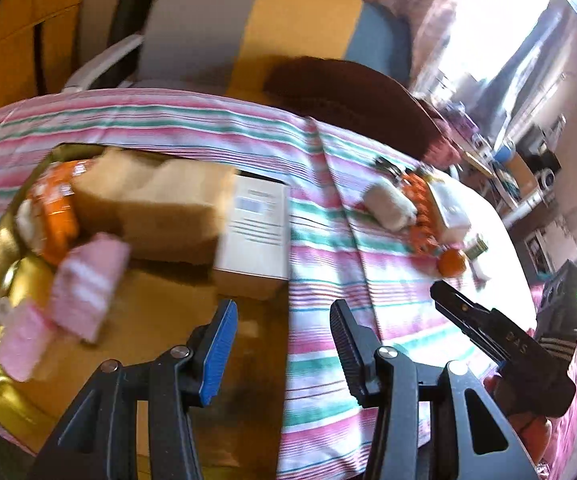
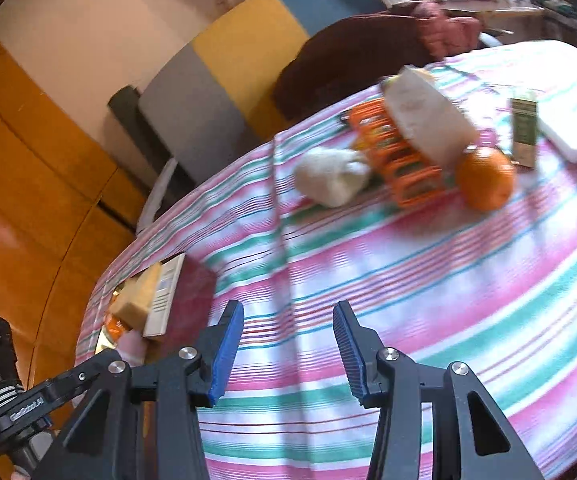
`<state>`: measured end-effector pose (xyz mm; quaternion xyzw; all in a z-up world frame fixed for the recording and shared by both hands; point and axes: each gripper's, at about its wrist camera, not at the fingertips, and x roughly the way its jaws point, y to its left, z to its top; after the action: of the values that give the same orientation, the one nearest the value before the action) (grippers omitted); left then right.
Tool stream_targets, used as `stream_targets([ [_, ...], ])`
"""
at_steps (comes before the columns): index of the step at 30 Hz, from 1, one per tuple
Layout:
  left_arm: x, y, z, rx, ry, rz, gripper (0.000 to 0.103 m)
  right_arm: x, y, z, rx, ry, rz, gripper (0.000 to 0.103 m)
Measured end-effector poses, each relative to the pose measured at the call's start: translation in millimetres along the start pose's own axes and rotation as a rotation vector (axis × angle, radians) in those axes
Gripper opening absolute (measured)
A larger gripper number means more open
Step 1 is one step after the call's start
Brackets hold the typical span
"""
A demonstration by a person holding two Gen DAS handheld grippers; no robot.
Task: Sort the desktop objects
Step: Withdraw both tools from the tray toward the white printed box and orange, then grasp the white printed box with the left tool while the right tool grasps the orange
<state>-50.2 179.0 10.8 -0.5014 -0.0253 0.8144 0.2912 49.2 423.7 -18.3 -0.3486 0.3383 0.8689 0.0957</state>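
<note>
The left hand-held gripper (image 1: 284, 344) fills the bottom centre of the left wrist view, pointing steeply downward, its two blue-padded fingers (image 1: 220, 344) standing apart with nothing between them. In the lower right of that view the right hand-held gripper (image 1: 448, 296) shows from the side as a dark, tapering finger reaching toward the upper left, with its black body and a small green light behind it. In the right wrist view the right hand-held gripper (image 2: 288, 354) sits at the bottom centre, tilted downward, its jaws opening and empty. The left hand-held gripper (image 2: 84, 376) appears at the lower left edge of that view, black, with white stripes on its body.
</note>
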Motion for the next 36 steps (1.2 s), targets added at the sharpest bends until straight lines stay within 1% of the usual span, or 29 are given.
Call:
stream_targets([
  [7, 19, -46, -5, 0.102, 0.053, -0.019, 0.049, -17, -49, 12, 0.063, -0.04, -0.062, 0.049],
  [10, 28, -61, -9, 0.15, 0.077, -0.016, 0.049, -22, -64, 29, 0.062, -0.073, -0.104, 0.051],
  [13, 40, -72, -14, 0.186, 0.111, -0.011, 0.049, -26, -73, 59, 0.059, -0.13, -0.136, 0.055],
  [16, 48, -79, -20, 0.2, 0.135, -0.018, 0.049, -22, -76, 95, 0.048, -0.177, -0.158, 0.058],
  [17, 49, -81, -21, 0.203, 0.138, -0.02, 0.049, -18, -76, 109, 0.034, -0.186, -0.166, 0.061],
  [18, 50, -83, -23, 0.205, 0.141, -0.021, 0.049, -13, -74, 122, 0.02, -0.19, -0.172, 0.067],
  [19, 50, -83, -24, 0.205, 0.145, -0.024, 0.049, -7, -73, 132, 0.008, -0.191, -0.181, 0.069],
  [21, 50, -84, -26, 0.201, 0.152, -0.027, 0.049, 11, -74, 153, -0.011, -0.174, -0.221, 0.07],
  [23, 50, -82, -27, 0.193, 0.156, -0.023, 0.049, 31, -80, 166, -0.006, -0.123, -0.224, 0.07],
  [25, 50, -78, -26, 0.18, 0.159, -0.019, 0.049, 49, -90, 169, 0.016, -0.063, -0.236, 0.069],
  [26, 50, -76, -26, 0.172, 0.16, -0.015, 0.049, 54, -95, 167, 0.026, -0.036, -0.235, 0.063],
  [27, 50, -74, -25, 0.161, 0.161, -0.014, 0.049, 58, -97, 163, 0.028, -0.02, -0.221, 0.061],
  [29, 51, -70, -24, 0.144, 0.159, -0.017, 0.049, 55, -93, 148, -0.01, -0.026, -0.18, 0.051],
  [30, 51, -69, -23, 0.136, 0.158, -0.016, 0.049, 52, -88, 141, -0.038, -0.023, -0.17, 0.048],
  [32, 53, -69, -23, 0.127, 0.163, -0.022, 0.049, 42, -76, 121, -0.084, -0.011, -0.127, 0.047],
  [34, 55, -71, -24, 0.129, 0.165, -0.028, 0.049, 32, -68, 98, -0.103, 0.01, -0.088, 0.046],
  [36, 57, -74, -25, 0.136, 0.169, -0.032, 0.049, 21, -63, 72, -0.109, 0.031, -0.032, 0.049],
])
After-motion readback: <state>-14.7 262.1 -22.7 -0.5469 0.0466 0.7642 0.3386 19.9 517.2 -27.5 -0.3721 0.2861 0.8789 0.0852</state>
